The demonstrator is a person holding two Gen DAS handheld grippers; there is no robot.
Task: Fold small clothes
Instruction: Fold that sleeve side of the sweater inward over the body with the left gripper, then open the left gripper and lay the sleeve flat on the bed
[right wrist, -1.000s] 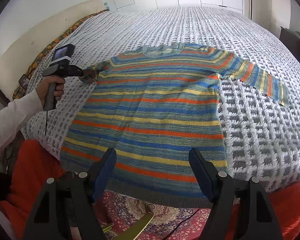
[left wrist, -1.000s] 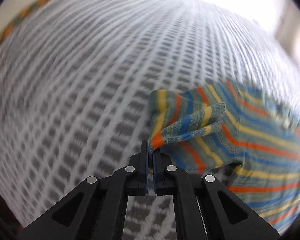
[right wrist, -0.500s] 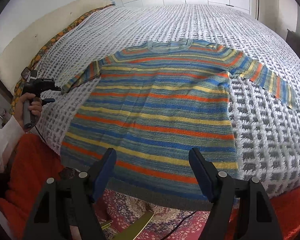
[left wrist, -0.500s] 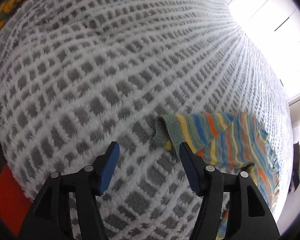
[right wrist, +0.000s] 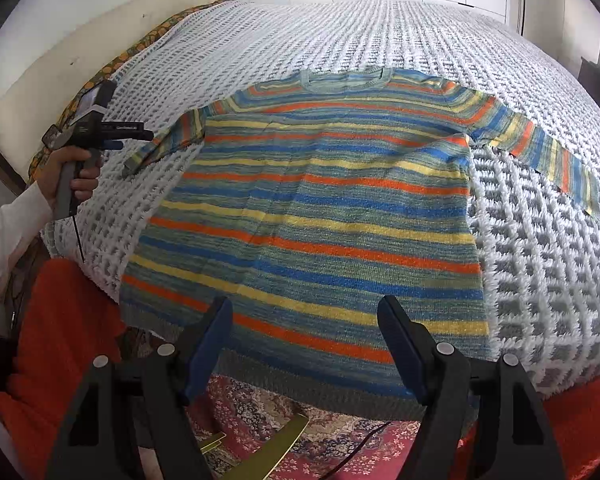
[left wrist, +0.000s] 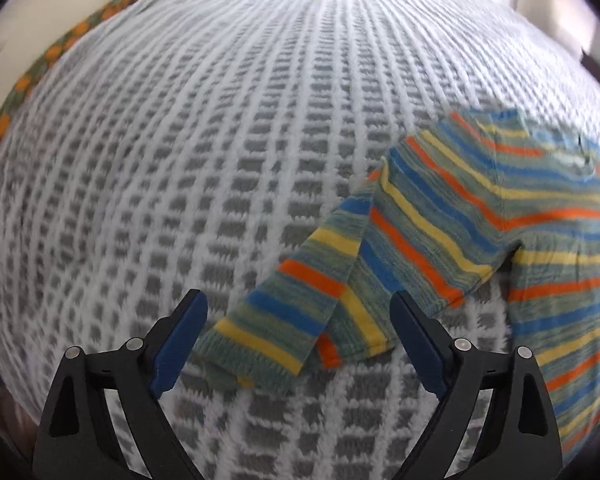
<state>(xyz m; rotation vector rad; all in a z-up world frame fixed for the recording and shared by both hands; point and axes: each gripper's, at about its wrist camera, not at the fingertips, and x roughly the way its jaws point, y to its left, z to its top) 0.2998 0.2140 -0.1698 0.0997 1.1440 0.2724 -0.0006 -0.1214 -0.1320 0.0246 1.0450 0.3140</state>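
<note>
left wrist: close above sweater (left wrist: pixel 480 216) sleeve, facing down-forward
right wrist: farther back, at sweater (right wrist: pixel 320 208) hem
shared: that sleeve, bedspread (right wrist: pixel 380 36)

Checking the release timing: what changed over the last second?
The left gripper let go of the sleeve cuff it had pinched; its fingers are opening, with the cuff lying loose between them on the bedspread. The sleeve, first pulled out sideways, now angles down beside the sweater. Unchanged: the right gripper open over the hem, the other sleeve spread out.
</note>
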